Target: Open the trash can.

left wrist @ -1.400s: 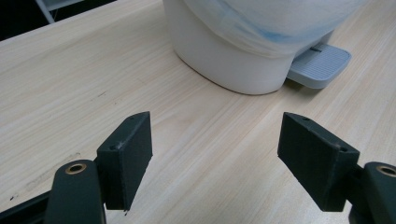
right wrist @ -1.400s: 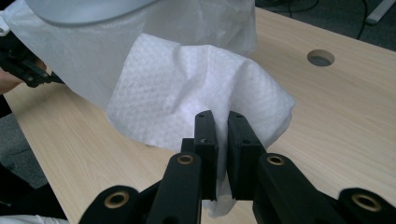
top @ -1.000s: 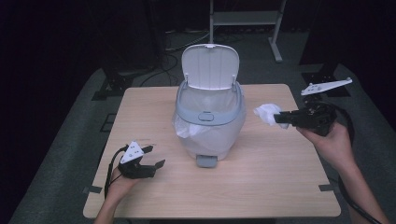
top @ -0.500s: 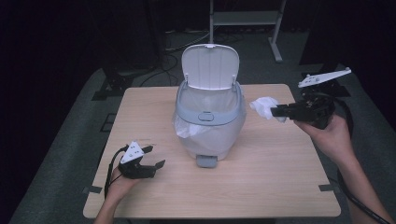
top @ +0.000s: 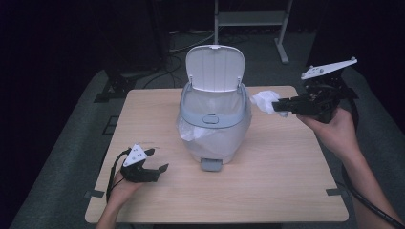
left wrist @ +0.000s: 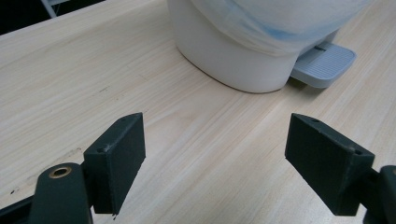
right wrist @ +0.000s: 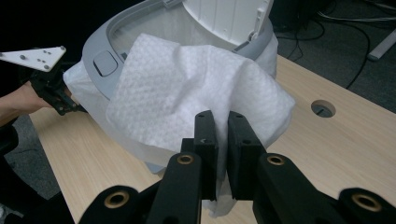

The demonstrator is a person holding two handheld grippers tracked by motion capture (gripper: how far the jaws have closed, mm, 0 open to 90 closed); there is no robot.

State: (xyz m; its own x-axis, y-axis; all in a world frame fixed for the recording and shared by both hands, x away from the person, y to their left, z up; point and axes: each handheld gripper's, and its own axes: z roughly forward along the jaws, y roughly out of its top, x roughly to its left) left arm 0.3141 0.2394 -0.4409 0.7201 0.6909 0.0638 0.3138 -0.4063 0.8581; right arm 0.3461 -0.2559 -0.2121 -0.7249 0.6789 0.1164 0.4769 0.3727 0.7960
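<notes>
From the high view, the right gripper (top: 279, 106) is pinching a white paper towel (top: 265, 100) just right of the open pedal bin (top: 215, 119), above the tabletop (top: 286, 176). The left gripper view is showing the left gripper (left wrist: 215, 163) with jaws spread wide, having just been opening, nothing between them, facing the bin's pedal (left wrist: 324, 58). The right gripper view is showing the towel's dimpled texture.

white dimpled tissue (right wrist: 187, 102), grey-white bin (top: 215, 119) (pale liner)

One pedal bin (top: 215, 126) with one lid, one bag liner (top: 191, 133) and one pedal (top: 211, 164); one white paper towel (top: 265, 101); two grippers; one table (top: 267, 191).
</notes>
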